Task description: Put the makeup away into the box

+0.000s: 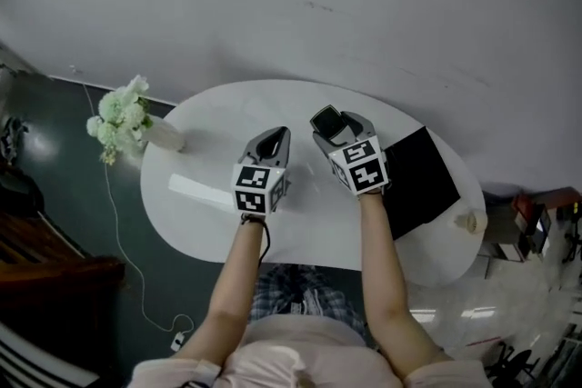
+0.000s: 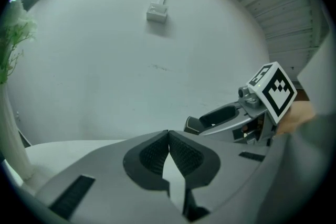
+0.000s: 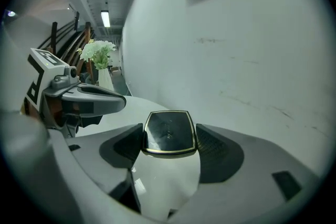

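My right gripper [image 3: 169,140] is shut on a black square makeup compact [image 3: 169,132] with a gold rim, the pads pressing on its two sides. In the head view the compact [image 1: 326,118] is held above the middle of the white oval table [image 1: 318,223], left of a black rectangular box [image 1: 420,180]. My left gripper [image 1: 273,137] hovers beside it on the left. Its ribbed pads [image 2: 155,152] meet at the tips with nothing between them. The right gripper [image 2: 231,115] also shows in the left gripper view, on the right.
A vase of white flowers [image 1: 127,115] stands at the table's left edge. A long white object [image 1: 202,192] lies on the table's left part. A small cream item [image 1: 470,220] sits near the right edge. A pale wall rises just behind the table.
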### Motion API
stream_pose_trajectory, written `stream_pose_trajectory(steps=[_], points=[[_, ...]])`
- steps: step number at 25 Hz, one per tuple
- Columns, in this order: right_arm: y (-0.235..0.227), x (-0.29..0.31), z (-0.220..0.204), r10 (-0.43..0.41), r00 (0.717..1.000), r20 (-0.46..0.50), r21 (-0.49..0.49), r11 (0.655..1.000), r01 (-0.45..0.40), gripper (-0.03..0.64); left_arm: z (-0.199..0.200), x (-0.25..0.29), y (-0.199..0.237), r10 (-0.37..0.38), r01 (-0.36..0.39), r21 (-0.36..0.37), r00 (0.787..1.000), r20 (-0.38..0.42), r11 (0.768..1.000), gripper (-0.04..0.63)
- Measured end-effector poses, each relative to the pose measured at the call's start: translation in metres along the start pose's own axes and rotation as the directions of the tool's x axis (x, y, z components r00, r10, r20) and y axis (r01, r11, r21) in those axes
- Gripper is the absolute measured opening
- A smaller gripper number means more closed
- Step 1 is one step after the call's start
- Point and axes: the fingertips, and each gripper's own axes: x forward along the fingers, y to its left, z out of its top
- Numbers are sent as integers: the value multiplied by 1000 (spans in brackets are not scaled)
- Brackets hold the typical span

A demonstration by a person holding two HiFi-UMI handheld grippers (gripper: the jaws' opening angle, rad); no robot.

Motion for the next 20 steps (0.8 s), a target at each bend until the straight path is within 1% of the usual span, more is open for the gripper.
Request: stream_pose_trajectory(steps=[5,10,15,20], points=[[-40,-54,-36,-110,994,-19,77,991,111,328,-1,20,-59,-98,99,19,995,-17,995,26],[-64,-94,-80,-197,979,-60,143,968,204,328,-14,37,-111,-185,187,29,981,-52,982,26],[-71,-122,-122,-240,964,-114,201,945,259,328,-34,46,-148,-240,244,28,966,-95,969,26],[-61,-138,-164,-254,950,-179,249,923,294,328,-59,45,-173,-281,286,15,949,-141,958,26]])
